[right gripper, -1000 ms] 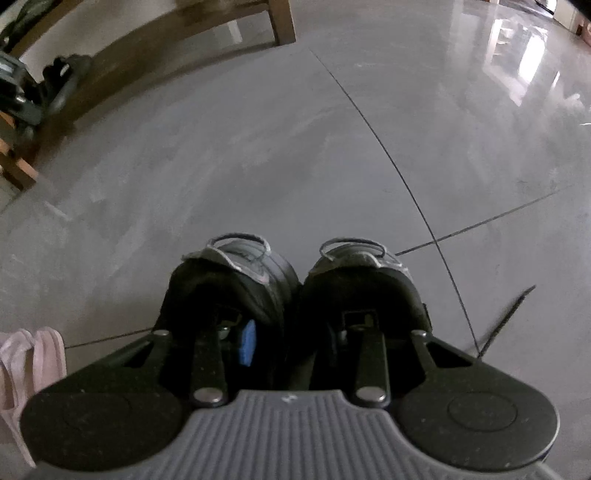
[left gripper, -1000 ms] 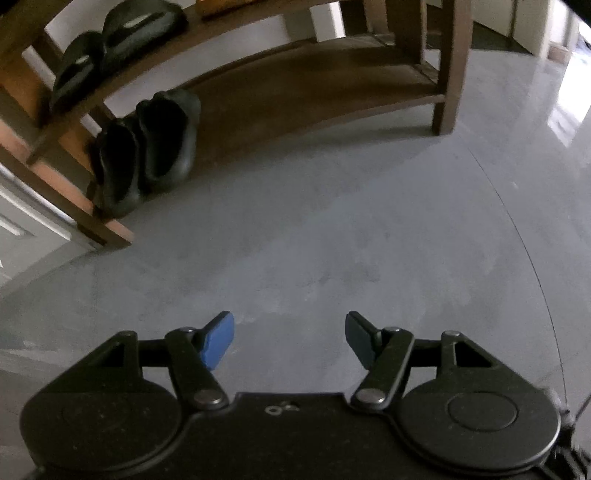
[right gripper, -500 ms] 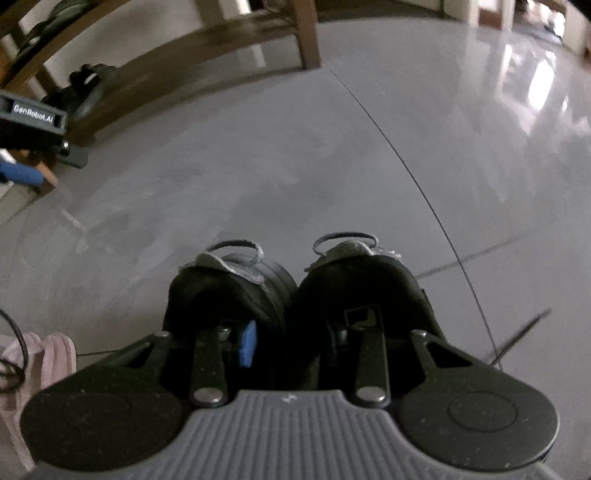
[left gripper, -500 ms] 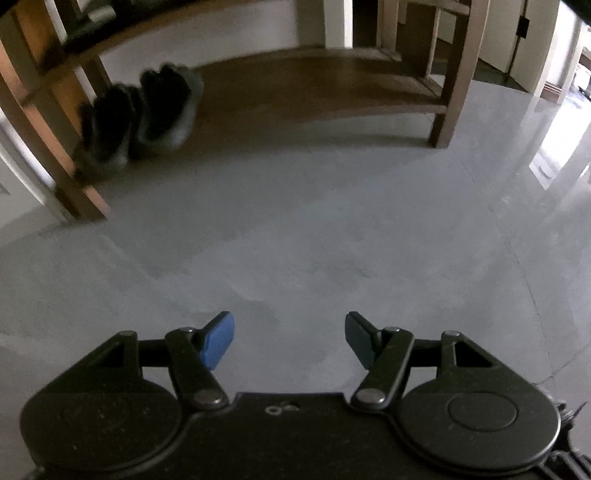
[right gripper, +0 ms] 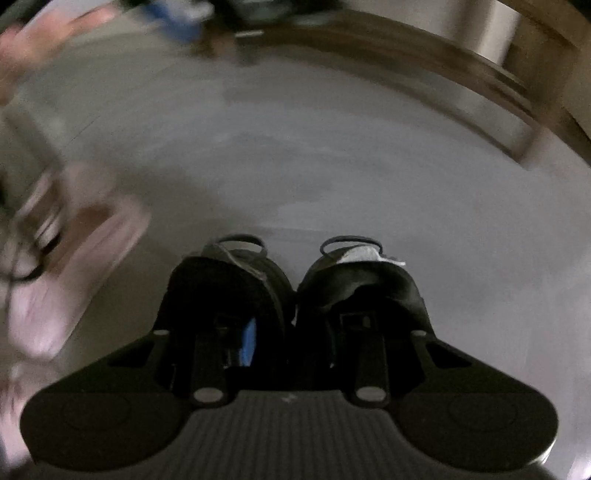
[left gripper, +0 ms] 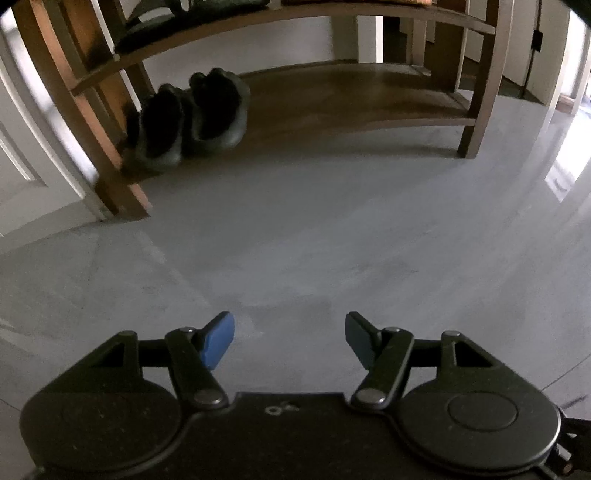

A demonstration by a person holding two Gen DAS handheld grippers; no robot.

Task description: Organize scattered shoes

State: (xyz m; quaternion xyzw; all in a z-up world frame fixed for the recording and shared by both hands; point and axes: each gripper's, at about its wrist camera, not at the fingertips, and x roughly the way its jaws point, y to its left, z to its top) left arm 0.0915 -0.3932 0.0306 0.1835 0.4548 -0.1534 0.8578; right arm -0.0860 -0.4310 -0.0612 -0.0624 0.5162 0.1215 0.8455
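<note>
My right gripper (right gripper: 295, 332) is shut on a pair of black shoes (right gripper: 362, 288), one finger inside each shoe, pinching their inner walls together; the heels and pull loops point away from me above the grey floor. My left gripper (left gripper: 290, 338) is open and empty over the bare floor. In the left wrist view a wooden shoe rack (left gripper: 354, 92) stands ahead. A pair of dark shoes (left gripper: 192, 118) sits at the left end of its bottom shelf. More dark shoes (left gripper: 192, 14) lie on the shelf above.
The rack's front legs stand at the left (left gripper: 122, 192) and right (left gripper: 476, 125). A white door or wall panel (left gripper: 33, 177) is left of the rack. A blurred pink shape (right gripper: 66, 288) shows at the left of the right wrist view, with the rack's edge (right gripper: 461, 70) ahead.
The right gripper has swung with the black shoes toward the rack, and its view is now blurred. The left gripper has moved closer to the rack and faces it more squarely, still open.
</note>
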